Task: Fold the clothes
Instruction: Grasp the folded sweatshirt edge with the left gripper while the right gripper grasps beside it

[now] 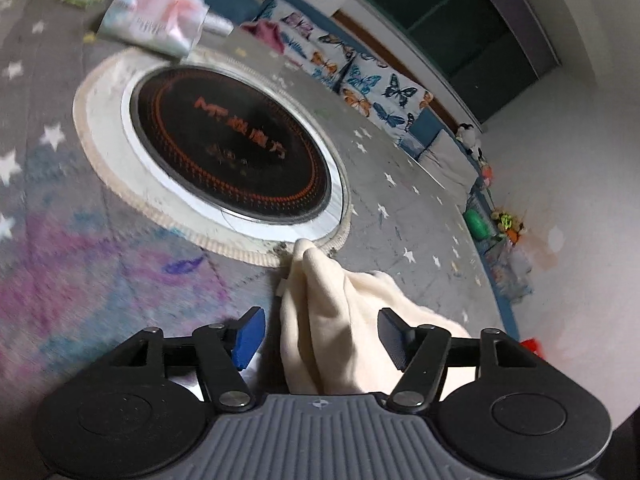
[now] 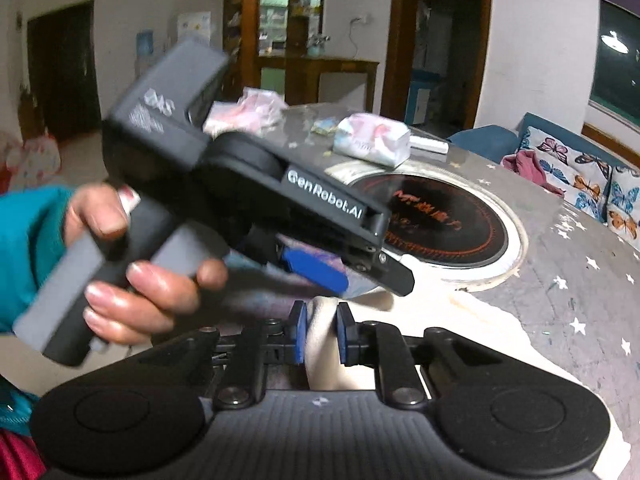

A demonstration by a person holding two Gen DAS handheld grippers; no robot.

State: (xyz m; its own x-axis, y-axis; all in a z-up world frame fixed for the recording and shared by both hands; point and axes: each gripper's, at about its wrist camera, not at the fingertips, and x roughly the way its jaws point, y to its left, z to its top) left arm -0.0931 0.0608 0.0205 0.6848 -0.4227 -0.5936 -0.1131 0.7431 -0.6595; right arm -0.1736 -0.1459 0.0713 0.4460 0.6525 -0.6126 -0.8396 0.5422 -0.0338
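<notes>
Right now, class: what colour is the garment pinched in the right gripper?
Cream, plain, no pattern: the garment shows best in the left wrist view.

The round cooker plate (image 1: 236, 152) is sitting in the middle of the table (image 1: 400, 184). The cloth (image 1: 340, 320) is lying on the table just in front of the plate, its tip touching the plate's rim. The cloth is running between the left gripper's (image 1: 322, 338) two fingers. A packet (image 1: 156, 20) is lying behind the plate. A sofa (image 1: 360, 76) is standing behind the table.
</notes>
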